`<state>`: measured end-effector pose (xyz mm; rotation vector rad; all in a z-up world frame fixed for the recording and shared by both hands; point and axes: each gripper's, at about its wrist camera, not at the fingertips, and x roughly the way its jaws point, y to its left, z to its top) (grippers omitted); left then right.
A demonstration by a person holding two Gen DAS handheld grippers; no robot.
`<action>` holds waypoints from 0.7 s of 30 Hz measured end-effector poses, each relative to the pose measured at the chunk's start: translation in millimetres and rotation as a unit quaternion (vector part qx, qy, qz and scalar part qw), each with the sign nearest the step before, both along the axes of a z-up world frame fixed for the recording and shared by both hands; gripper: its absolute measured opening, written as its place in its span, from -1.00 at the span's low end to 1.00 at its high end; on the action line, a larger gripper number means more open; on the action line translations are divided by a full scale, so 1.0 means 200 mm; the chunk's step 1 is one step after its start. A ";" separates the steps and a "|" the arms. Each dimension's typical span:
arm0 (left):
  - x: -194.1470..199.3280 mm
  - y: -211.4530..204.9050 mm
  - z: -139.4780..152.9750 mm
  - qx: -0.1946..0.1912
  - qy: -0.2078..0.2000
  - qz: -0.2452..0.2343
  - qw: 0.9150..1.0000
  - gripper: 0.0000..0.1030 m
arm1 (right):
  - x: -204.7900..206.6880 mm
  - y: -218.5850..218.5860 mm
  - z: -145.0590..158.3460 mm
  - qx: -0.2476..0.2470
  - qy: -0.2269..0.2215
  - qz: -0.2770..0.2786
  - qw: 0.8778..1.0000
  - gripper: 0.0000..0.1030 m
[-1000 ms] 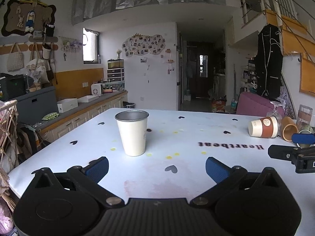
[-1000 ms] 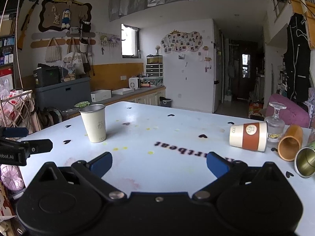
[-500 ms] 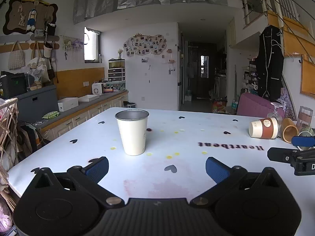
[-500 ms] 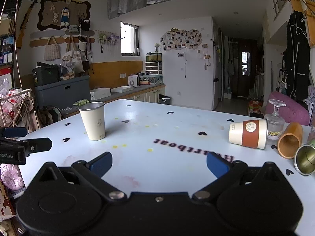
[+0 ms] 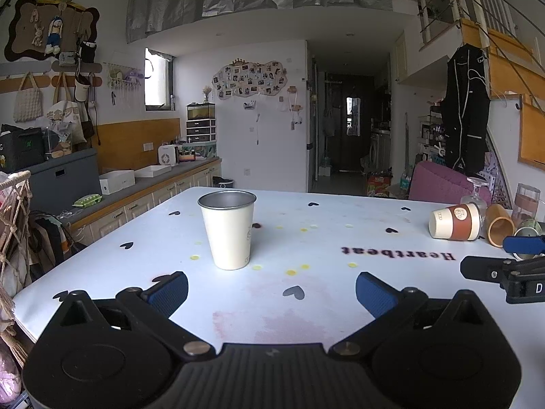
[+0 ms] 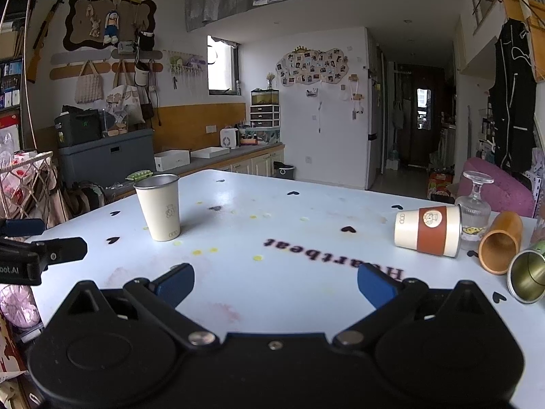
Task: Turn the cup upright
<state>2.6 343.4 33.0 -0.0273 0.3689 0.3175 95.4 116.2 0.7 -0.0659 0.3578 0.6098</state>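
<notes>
Jaws on both grippers stood wide apart, holding and touching nothing. Your left gripper (image 5: 271, 290) hovered low over the worktop (image 5: 340, 211), pointed at the cream metal cup (image 5: 229, 230), which stood upright, mouth up, a little ahead of the pads and slightly left of centre. That one looked done, or never needed flipping.

Your right gripper (image 6: 276, 284) hung over the printed "Heartbeat" lettering (image 6: 335, 263), apart from every cup. The one most likely to be next, I'd judge, was the paper cup with the brown sleeve (image 6: 428, 235), lying on its side ahead and to the right, base toward you, rim against the upside-down stemmed glass (image 6: 473, 204). Beside it the orange cup (image 6: 500, 247) and the green metal cup (image 6: 526, 279) also lay tipped, mouths toward the camera, clustered close together near the worktop's right edge.

Spread jaws suited a sideways grab on the sleeve; the glass touching it looked easy to knock.
</notes>
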 end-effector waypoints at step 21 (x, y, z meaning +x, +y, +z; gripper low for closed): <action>0.01 -0.02 -0.01 -0.004 0.003 0.000 1.000 1.00 | 0.00 -0.01 0.00 -0.001 -0.001 -0.001 1.000 1.00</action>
